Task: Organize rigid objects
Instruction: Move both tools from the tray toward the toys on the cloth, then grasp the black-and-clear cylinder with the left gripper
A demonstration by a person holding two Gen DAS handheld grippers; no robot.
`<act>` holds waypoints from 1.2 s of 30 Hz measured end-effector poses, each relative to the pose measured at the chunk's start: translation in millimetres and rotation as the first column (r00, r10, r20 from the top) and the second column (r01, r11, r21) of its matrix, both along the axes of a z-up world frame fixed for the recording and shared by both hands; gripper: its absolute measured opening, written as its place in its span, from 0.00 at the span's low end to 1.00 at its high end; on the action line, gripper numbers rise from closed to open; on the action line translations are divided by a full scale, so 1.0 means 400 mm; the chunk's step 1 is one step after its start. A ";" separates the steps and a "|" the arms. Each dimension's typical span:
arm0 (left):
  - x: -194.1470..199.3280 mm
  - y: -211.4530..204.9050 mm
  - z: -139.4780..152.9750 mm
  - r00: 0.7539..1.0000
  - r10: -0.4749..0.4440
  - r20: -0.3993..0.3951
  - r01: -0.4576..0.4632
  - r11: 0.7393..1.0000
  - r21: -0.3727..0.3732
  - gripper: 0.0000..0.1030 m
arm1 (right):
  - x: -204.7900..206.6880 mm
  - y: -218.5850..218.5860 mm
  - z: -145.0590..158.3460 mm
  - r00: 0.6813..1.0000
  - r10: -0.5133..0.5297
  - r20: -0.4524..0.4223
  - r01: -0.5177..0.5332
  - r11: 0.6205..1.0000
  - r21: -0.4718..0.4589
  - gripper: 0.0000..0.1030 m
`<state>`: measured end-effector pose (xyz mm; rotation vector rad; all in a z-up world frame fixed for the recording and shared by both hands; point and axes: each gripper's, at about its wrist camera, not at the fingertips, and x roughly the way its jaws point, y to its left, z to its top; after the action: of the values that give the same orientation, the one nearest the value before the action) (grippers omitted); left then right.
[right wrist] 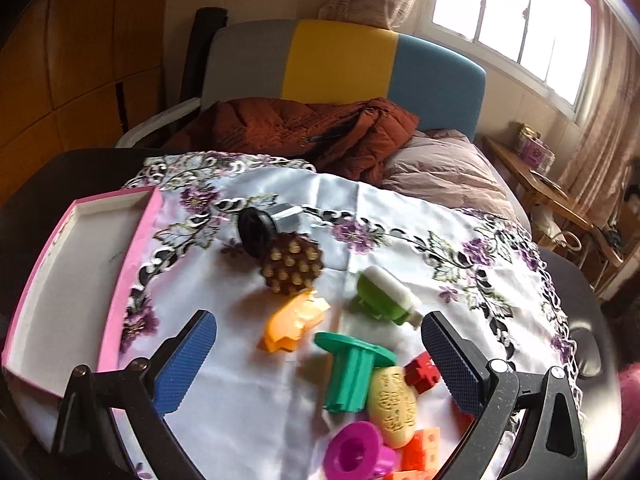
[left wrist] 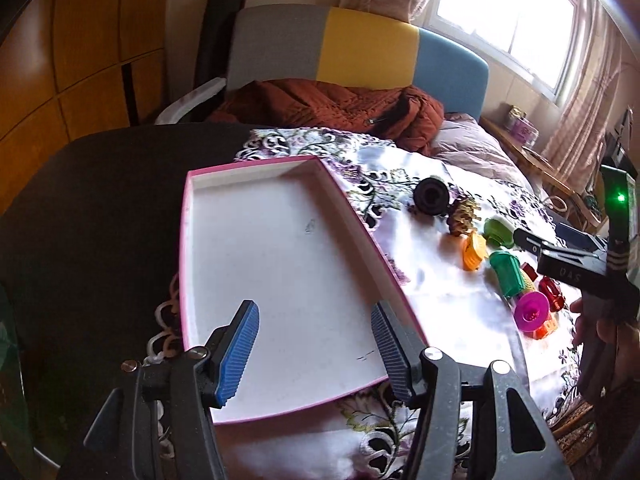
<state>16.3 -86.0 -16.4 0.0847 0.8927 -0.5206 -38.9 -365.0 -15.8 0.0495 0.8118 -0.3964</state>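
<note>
A pink-rimmed white tray (left wrist: 200, 184) lies empty on the flowered cloth; its rim also shows in the right wrist view (right wrist: 132, 272). My left gripper (left wrist: 314, 350) is open and empty above the tray's near end. To the right lie small toys: a black wheel (right wrist: 256, 228), a brown studded disc (right wrist: 292, 266), an orange piece (right wrist: 294, 322), a light green piece (right wrist: 380, 300), a teal spool (right wrist: 354, 372), a yellow oval (right wrist: 394, 404), a red block (right wrist: 422, 372) and a magenta spool (right wrist: 358, 454). My right gripper (right wrist: 320, 364) is open, its fingers on either side of the teal spool.
A flowered cloth (right wrist: 400, 216) covers a dark round table (left wrist: 100, 200). Behind stand a chair (right wrist: 340, 60) with a rust-coloured jacket (right wrist: 304, 132) and a bed. Orange blocks (right wrist: 420, 452) lie beside the magenta spool.
</note>
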 end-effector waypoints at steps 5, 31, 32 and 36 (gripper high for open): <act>0.015 -0.063 -0.005 0.998 -0.059 -0.024 0.059 0.998 0.014 0.63 | -0.024 -0.140 -0.023 0.991 -0.137 0.010 0.137 0.991 0.014 1.00; 0.274 -0.523 -0.034 0.963 -0.236 -0.133 0.239 0.971 0.012 0.62 | -0.099 -0.311 -0.041 0.927 -0.371 0.050 0.331 0.876 0.351 1.00; 0.291 -0.539 -0.035 0.964 -0.233 -0.129 0.237 0.971 0.018 0.62 | -0.099 -0.312 -0.042 0.927 -0.372 0.049 0.332 0.874 0.355 1.00; 0.339 -0.590 -0.043 0.961 -0.242 -0.137 0.248 0.968 0.029 0.62 | -0.096 -0.318 -0.046 0.927 -0.373 0.042 0.334 0.869 0.365 1.00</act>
<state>152.0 -321.9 -33.5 0.2061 1.0309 -0.7435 -77.3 -492.1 -34.2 0.5602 0.7549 -0.5858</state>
